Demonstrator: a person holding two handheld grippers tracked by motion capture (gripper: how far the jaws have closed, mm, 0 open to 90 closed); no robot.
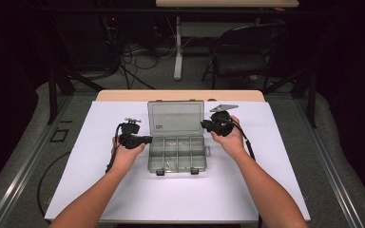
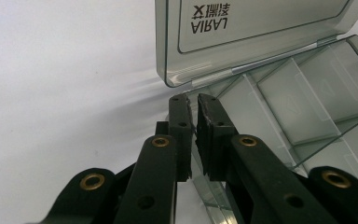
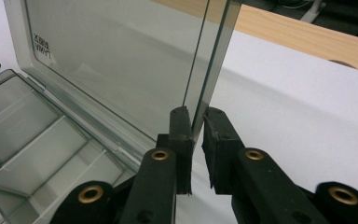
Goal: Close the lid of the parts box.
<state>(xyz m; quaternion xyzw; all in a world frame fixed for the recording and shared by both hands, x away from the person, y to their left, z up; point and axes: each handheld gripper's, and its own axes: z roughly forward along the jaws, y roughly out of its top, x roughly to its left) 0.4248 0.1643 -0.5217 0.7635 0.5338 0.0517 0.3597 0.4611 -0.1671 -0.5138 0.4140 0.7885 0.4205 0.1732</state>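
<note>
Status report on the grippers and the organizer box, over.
Left gripper shut on the box wall. Right gripper pinching the raised lid. Nothing in the way.

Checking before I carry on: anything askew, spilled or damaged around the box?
Nothing stands out. The box sits square on the white mat, lid upright, a few small parts lying in a front compartment. The right claw straddles the lid's edge; the left claw is shut at the box's left wall.

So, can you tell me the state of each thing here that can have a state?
Organizer box: open, flat on the table.
Lid: raised, standing upright.
Left claw: shut on the box's side wall.
Right claw: nearly closed around the lid's edge; contact unclear.
Folding chair: unfolded, unoccupied.
</note>
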